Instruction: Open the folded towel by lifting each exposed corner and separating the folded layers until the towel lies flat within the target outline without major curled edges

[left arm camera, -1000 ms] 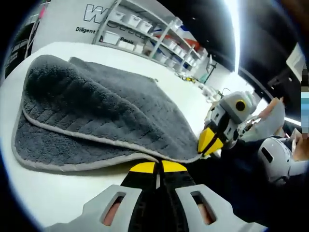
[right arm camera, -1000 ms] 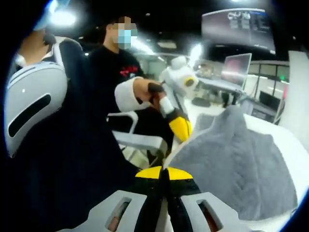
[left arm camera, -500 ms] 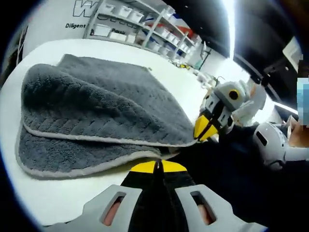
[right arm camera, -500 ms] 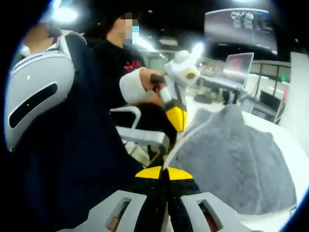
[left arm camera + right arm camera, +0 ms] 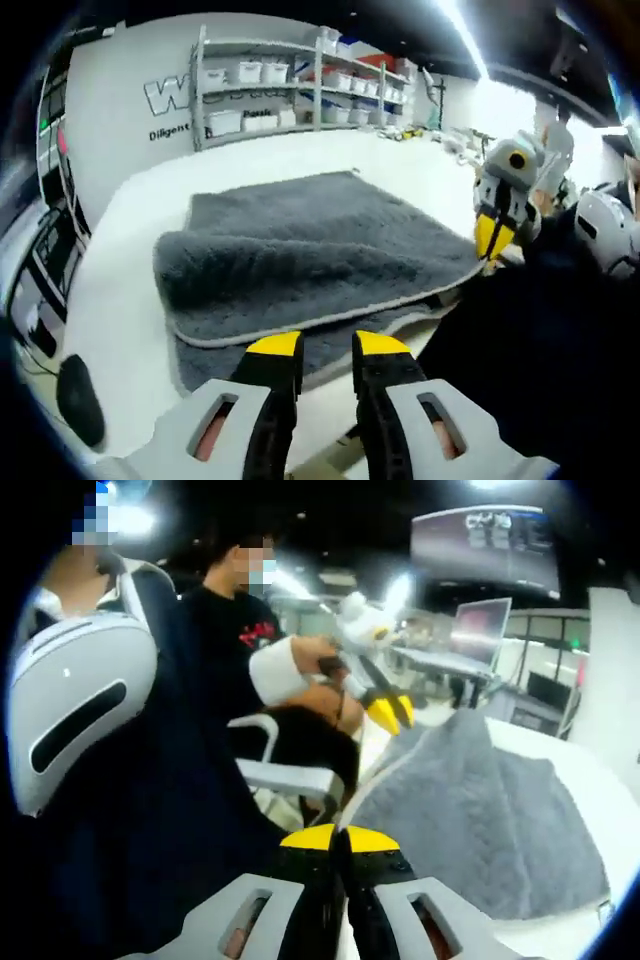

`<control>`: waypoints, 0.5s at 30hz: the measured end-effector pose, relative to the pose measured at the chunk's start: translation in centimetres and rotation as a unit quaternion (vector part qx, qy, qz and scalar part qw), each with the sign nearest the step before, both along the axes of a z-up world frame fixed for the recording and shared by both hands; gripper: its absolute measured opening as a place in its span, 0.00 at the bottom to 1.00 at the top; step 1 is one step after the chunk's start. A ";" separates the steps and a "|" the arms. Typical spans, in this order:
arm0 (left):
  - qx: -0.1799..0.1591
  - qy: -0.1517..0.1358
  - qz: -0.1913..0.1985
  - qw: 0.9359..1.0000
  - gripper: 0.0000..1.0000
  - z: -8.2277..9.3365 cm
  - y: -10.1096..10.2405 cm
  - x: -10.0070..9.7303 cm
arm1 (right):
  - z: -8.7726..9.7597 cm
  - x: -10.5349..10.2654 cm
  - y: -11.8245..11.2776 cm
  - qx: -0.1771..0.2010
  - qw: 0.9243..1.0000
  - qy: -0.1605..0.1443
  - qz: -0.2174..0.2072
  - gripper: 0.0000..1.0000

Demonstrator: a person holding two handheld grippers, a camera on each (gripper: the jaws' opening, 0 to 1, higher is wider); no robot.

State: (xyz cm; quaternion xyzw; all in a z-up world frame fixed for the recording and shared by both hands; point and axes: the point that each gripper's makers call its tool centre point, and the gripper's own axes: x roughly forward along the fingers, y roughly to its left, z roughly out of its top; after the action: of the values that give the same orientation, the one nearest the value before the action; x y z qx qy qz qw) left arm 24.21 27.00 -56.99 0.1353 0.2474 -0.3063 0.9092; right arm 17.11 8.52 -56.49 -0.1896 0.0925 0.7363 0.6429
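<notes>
A grey towel (image 5: pixel 300 240) lies on the white table (image 5: pixel 110 300) with its near part folded over, the rolled fold on the left. My left gripper (image 5: pixel 327 345) hovers open just before the towel's near edge, with nothing between its jaws. At the towel's right corner my right gripper (image 5: pixel 490 248) points down with its yellow tips together. In the right gripper view the towel (image 5: pixel 480 810) rises from my right gripper (image 5: pixel 340 838), which is shut on its pale hem. Beyond it, the left gripper (image 5: pixel 392 715) hangs with its tips apart, clear of the cloth.
Shelves with white bins (image 5: pixel 290 85) line the far wall. A small black object (image 5: pixel 78 400) rests on the table's near left edge. A person in black (image 5: pixel 240 640) holds the left gripper beside a white chair (image 5: pixel 285 772). A laptop (image 5: pixel 482 628) stands farther back.
My left gripper has opened, let go of the towel's hem and drawn back. The right gripper stays shut on its corner.
</notes>
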 end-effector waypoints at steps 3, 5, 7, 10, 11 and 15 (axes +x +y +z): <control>0.036 -0.027 -0.014 0.999 0.24 -0.3 0.4 0.5 | 1.0 0.3 0.0 0.017 1.000 0.012 -0.010 0.00; 0.059 -0.041 -0.019 0.997 0.27 -0.6 0.4 0.9 | 1.6 0.4 0.0 0.027 0.999 0.014 -0.014 0.00; 0.068 -0.050 -0.021 0.996 0.28 -0.9 0.4 1.2 | 2.1 0.6 0.0 0.036 0.999 0.016 -0.018 0.00; 0.076 -0.070 -0.021 0.994 0.28 -0.7 0.5 1.9 | 2.9 0.7 0.0 0.051 0.998 0.027 -0.023 0.00; 0.076 -0.073 -0.020 0.994 0.28 -0.6 0.5 2.0 | 3.2 0.7 -0.1 0.054 0.998 0.032 -0.025 0.00; 0.058 -0.082 -0.017 0.995 0.28 -0.6 0.2 2.7 | 4.2 1.1 -0.1 0.075 0.996 0.042 -0.036 0.00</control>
State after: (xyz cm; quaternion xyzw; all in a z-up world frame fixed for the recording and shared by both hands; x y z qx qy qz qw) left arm 26.86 27.15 -57.62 0.2164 0.1866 -0.2946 0.9119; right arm 18.17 8.38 -52.33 -0.1069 0.0709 0.7250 0.6767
